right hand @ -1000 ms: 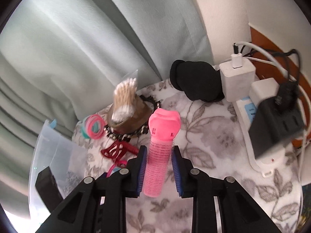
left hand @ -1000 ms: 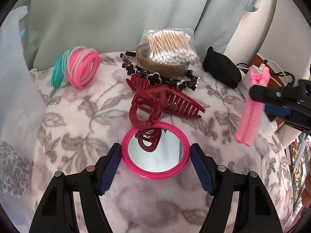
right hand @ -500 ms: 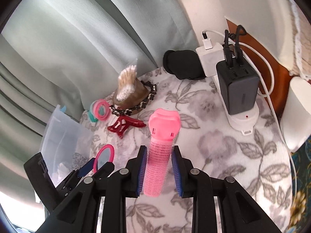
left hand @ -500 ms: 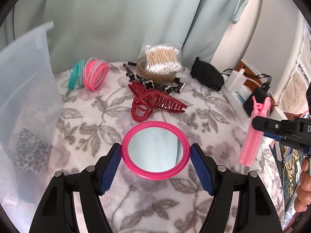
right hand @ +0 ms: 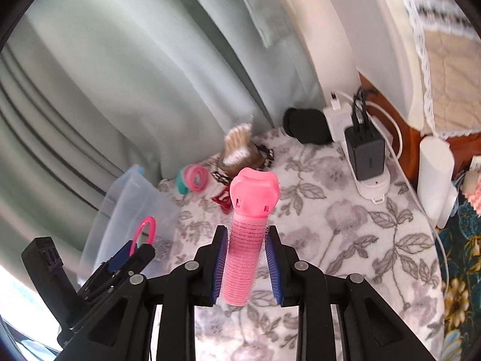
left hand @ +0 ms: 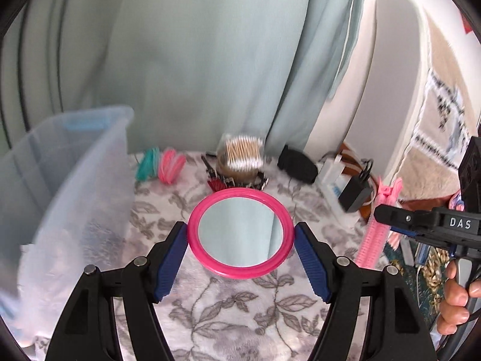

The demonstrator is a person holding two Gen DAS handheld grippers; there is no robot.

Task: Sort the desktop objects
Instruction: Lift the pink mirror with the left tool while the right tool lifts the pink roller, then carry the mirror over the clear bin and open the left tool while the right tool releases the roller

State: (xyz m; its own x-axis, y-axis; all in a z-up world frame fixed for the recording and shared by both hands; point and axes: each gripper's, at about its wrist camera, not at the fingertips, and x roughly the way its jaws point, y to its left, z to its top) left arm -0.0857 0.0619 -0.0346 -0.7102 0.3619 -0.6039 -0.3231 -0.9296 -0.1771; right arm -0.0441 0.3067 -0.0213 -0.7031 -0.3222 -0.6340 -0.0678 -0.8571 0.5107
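Through my left wrist camera, my left gripper [left hand: 240,237] clamps the round pink mirror [left hand: 240,233] by its rim, one blue pad on each side, held clear above the floral cloth [left hand: 240,300]. The translucent bin [left hand: 60,195] stands just to the left; something patterned lies in its bottom, too blurred to name. At the far edge of the cloth lie the teal and pink hair ties [left hand: 160,165], the bag of cotton swabs [left hand: 242,153] on a brown roll, a red claw clip [left hand: 217,184] mostly hidden behind the mirror, and a black pouch [left hand: 296,165]. At the right, my right gripper carries the pink hair roller [left hand: 377,225].

Through my right wrist camera, my right gripper [right hand: 247,258] is closed narrow on the pink hair roller [right hand: 245,246], its clip end pointing forward, also off the cloth. My left gripper [right hand: 132,252] shows low on the left with the mirror edge-on beside the bin [right hand: 132,207].

As I judge it, the sorting is partway: two items are in hand near the bin, while the hair ties, swabs, clip and a black headband [right hand: 267,153] remain on the cloth.
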